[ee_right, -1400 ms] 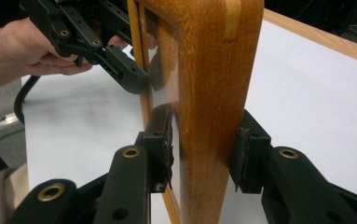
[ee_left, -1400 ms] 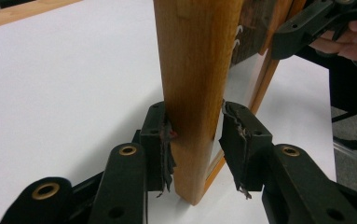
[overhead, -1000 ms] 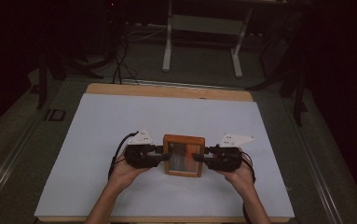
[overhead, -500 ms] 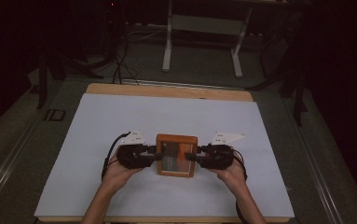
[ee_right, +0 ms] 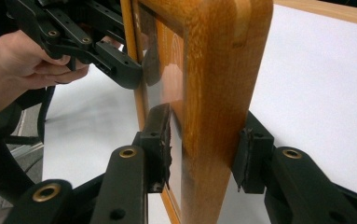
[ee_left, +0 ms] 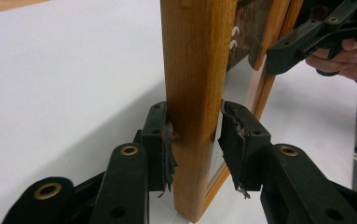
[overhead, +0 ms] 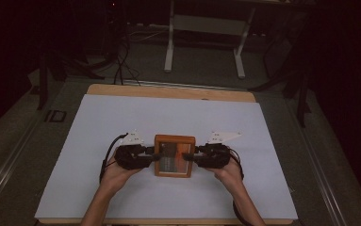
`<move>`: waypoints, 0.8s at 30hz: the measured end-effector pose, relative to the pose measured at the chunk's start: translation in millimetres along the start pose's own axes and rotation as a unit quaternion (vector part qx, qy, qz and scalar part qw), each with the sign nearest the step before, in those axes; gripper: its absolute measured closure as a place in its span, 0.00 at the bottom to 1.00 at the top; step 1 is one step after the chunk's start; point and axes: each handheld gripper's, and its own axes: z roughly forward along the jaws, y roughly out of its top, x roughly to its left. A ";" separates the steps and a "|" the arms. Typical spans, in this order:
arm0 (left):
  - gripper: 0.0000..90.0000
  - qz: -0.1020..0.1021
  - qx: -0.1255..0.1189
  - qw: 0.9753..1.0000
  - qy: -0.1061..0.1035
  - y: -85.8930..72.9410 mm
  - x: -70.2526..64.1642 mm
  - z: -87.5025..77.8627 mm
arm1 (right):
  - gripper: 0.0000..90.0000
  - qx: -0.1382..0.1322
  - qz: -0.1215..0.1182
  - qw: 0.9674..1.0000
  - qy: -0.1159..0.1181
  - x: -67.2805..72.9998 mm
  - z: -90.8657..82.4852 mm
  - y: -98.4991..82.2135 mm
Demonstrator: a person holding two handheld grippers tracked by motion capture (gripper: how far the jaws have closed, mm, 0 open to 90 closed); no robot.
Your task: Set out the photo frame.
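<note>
One wooden picture frame [overhead: 174, 156] lies near the middle of the white table sheet [overhead: 121, 117], slightly toward the person's side, with one gripper at each of its two short-distance sides. The left gripper [overhead: 151, 155], held in the person's left hand [overhead: 121, 167], meets the frame's left rail; the right gripper [overhead: 192, 157], held in the right hand [overhead: 227, 167], meets its right rail. Two grey three-cornered plates are visible, one on top of each gripper.

In the left gripper view, the frame [ee_left: 197, 93] stands between the two black jaws of the left gripper [ee_left: 195, 140]: the left pad presses on the wood, while a thin gap shows at the right pad, so a firm clamp cannot be confirmed from this view. The jaws are set narrow, close about the rail. The other gripper [ee_left: 306, 42] appears at upper right, at the far rail.

In the right gripper view, the two jaws of the right gripper [ee_right: 206, 140] straddle the frame [ee_right: 218, 70], one on the glazed face, one behind; contact of the pads is uncertain, and these jaws have just been opening. The left gripper [ee_right: 120, 70] reaches the opposite rail at upper left.
</note>
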 end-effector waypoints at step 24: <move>0.73 -0.018 -0.006 0.999 0.049 -1.7 3.1 8.6 | 0.69 0.005 0.024 1.000 0.011 -21.6 7.9 -1.6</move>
